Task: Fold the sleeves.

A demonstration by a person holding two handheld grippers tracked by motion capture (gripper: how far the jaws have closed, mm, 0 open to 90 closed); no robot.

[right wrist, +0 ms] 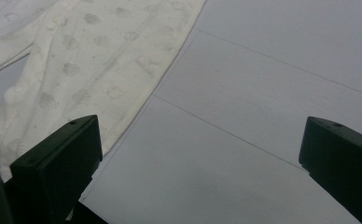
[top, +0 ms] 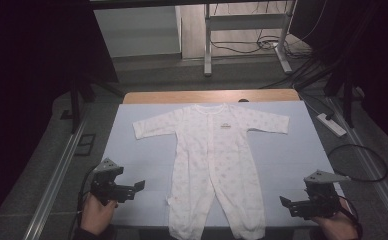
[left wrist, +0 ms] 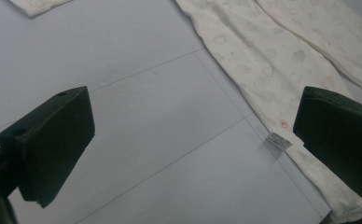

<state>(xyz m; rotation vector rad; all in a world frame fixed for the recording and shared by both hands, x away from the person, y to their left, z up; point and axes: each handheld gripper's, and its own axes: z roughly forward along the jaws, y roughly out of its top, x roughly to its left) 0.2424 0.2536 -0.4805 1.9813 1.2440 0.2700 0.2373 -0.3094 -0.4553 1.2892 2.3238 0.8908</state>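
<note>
High view: white baby romper point(top: 214, 165) spread flat, face up, on a pale blue mat point(top: 147, 160), sleeves out to both sides, legs pointing toward the person. Left gripper point(top: 132, 189) just off the romper's left leg, right gripper point(top: 288, 204) off the right leg, both near the mat's front edge, both spread wide and holding nothing. Apparently the very start of a fold (nothing lifted, nothing creased yet). Next move, by this reading: closing in on the leg cuffs or the garment's side seams and pinching thin fabric cleanly off the mat without dragging it.

Left gripper view: jaws far apart, and a detail too small from above, namely a little care label point(left wrist: 279, 140) sticking out at the romper's point(left wrist: 268, 70) leg seam, with a faint printed pattern on the cloth. Right gripper view: jaws likewise apart, the other leg's stitched hem point(right wrist: 118, 126) and thin guide lines on the mat point(right wrist: 244, 163).
</note>
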